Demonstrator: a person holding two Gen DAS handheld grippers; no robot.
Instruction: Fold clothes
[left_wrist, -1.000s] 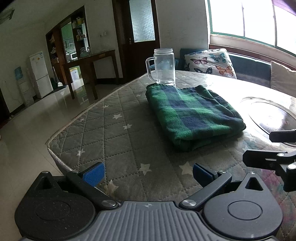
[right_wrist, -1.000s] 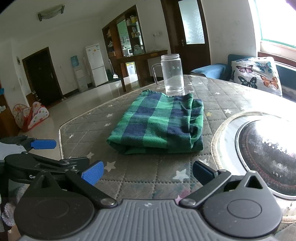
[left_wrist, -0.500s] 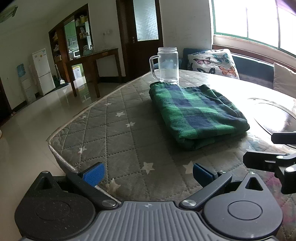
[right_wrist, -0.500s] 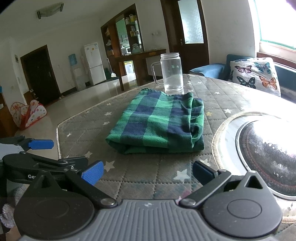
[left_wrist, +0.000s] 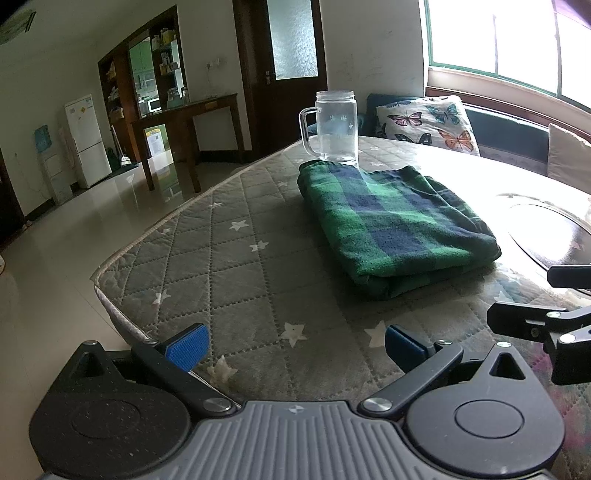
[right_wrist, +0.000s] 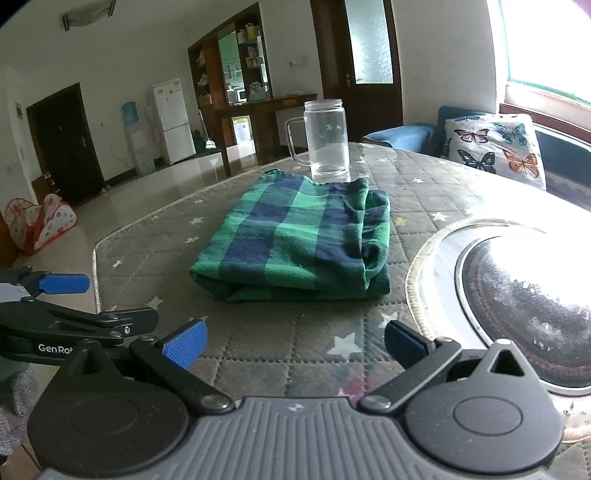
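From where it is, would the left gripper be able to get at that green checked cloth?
Probably yes. The left gripper is open and empty, and only bare quilted table cover lies between it and the folded green cloth. The glass mug stands at the cloth's far end, out of the way.

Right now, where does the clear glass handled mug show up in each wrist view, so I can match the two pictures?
Left wrist view: the clear glass handled mug stands upper centre, at the far end of the folded green-and-blue plaid cloth.
Right wrist view: the mug is upper centre, again just beyond the cloth.
Shared landmark: the butterfly-print cushion, right of the mug in both.
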